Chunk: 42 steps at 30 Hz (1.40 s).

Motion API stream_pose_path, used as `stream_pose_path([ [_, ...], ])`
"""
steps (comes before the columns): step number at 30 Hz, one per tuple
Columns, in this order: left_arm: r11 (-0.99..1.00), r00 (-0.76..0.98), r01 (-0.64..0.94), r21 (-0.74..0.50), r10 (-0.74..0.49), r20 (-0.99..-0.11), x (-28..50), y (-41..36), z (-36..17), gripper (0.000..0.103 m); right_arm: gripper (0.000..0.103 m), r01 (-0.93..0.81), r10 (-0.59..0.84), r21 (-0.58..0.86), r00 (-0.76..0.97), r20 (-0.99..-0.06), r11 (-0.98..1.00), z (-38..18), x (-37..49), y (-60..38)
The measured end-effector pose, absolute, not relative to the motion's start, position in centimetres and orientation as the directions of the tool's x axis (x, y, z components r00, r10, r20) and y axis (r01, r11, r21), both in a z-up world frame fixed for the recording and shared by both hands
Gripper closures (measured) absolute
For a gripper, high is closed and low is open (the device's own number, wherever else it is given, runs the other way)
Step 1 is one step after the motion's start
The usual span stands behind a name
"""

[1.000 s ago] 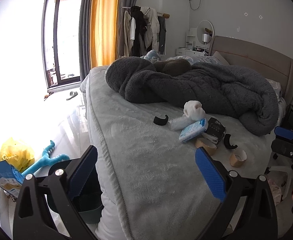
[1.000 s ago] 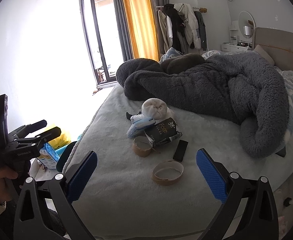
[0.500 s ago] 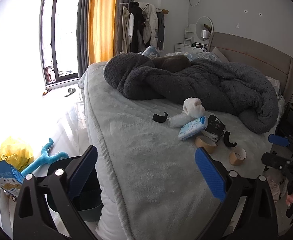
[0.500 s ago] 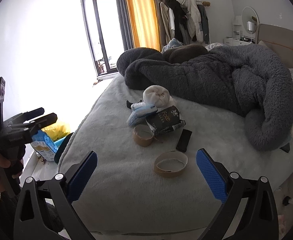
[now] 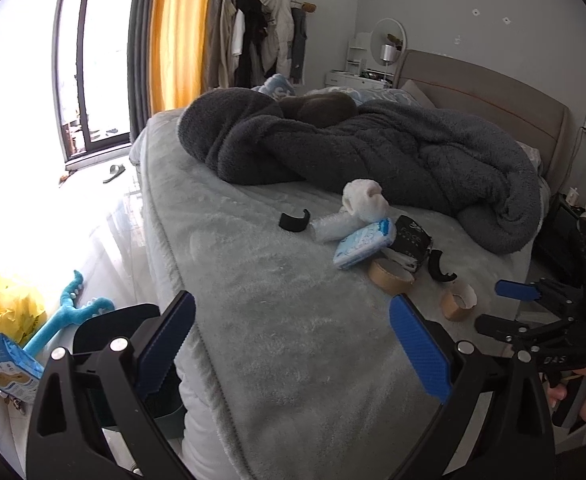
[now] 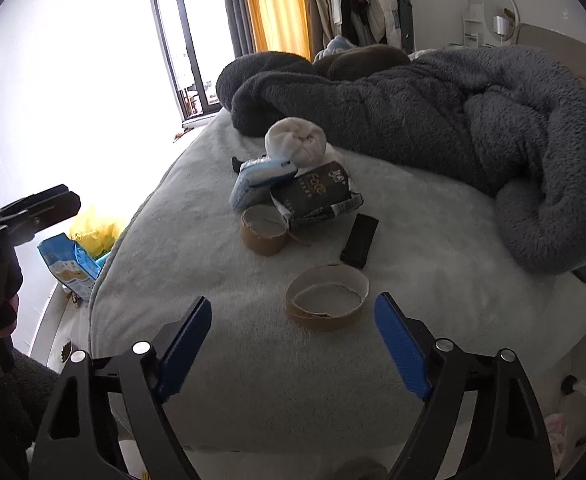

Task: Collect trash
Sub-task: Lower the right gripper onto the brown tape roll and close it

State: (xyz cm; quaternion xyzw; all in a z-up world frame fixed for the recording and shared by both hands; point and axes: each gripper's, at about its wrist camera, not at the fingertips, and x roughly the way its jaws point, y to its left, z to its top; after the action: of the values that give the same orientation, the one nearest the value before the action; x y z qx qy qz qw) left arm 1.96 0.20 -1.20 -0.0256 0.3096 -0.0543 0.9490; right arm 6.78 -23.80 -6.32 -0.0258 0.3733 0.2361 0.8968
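Trash lies on the grey bed (image 6: 221, 360): a near cardboard tape ring (image 6: 327, 297), a second tape ring (image 6: 264, 229), a black packet (image 6: 313, 196), a blue-white tissue pack (image 6: 259, 178), a white cloth roll (image 6: 296, 141) and a flat black piece (image 6: 359, 240). My right gripper (image 6: 293, 344) is open and empty, just short of the near ring. My left gripper (image 5: 293, 344) is open and empty over the bed's corner. The left wrist view shows the same pile (image 5: 367, 242), the near ring (image 5: 458, 302) and the right gripper (image 5: 533, 304).
A crumpled dark grey duvet (image 6: 453, 112) fills the far side of the bed. On the floor to the left are a dark bin (image 5: 105, 328), a yellow bag (image 5: 11, 306), a blue toy (image 5: 67, 312) and a blue box (image 5: 1, 364). A nightstand (image 5: 561, 216) stands to the right.
Both grippers have moved closer to the bed. The right one has come forward until the near tape ring sits just ahead of its fingers. Both stay open.
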Motion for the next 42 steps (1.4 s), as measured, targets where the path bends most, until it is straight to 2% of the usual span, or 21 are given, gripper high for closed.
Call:
stream_pose_path([
  [5, 0.969, 0.775, 0.188, -0.158, -0.246, -0.583, 3.4, -0.1, -1.5, 0.004, 0.018, -0.432, 0.399, 0.143, 0.589, -0.703, 0.890, -6.8, 8.3, -23.4],
  [11, 0.951, 0.745, 0.215, -0.224, -0.308, -0.592, 5.8, 0.3, -2.3, 0.004, 0.019, -0.403, 0.375, 0.156, 0.552, -0.744, 0.902, -8.4, 10.4, -23.8],
  [14, 0.945, 0.734, 0.213, -0.247, -0.322, -0.598, 6.9, 0.5, -2.5, 0.004, 0.028, -0.405, 0.381, 0.169, 0.528, -0.759, 0.898, -8.9, 11.0, -24.0],
  [18, 0.932, 0.722, 0.206, -0.298, -0.350, -0.596, 8.4, 0.7, -2.4, 0.004, 0.032, -0.426, 0.392, 0.176, 0.499, -0.773, 0.888, -9.3, 11.5, -23.9],
  [23, 0.919, 0.705, 0.208, -0.336, -0.379, -0.600, 10.4, 0.3, -2.6, 0.004, 0.046, -0.451, 0.405, 0.185, 0.460, -0.790, 0.873, -9.9, 12.1, -24.0],
  [26, 0.907, 0.676, 0.203, -0.370, -0.403, -0.617, 11.7, 0.0, -3.3, 0.004, 0.048, -0.460, 0.423, 0.205, 0.440, -0.792, 0.864, -9.9, 12.7, -24.1],
  [42, 0.837, 0.540, 0.169, -0.520, -0.520, -0.661, 17.4, -1.7, -7.7, 0.004, 0.048, -0.461, 0.494, 0.253, 0.537, -0.684, 0.851, -5.5, 14.8, -27.5],
])
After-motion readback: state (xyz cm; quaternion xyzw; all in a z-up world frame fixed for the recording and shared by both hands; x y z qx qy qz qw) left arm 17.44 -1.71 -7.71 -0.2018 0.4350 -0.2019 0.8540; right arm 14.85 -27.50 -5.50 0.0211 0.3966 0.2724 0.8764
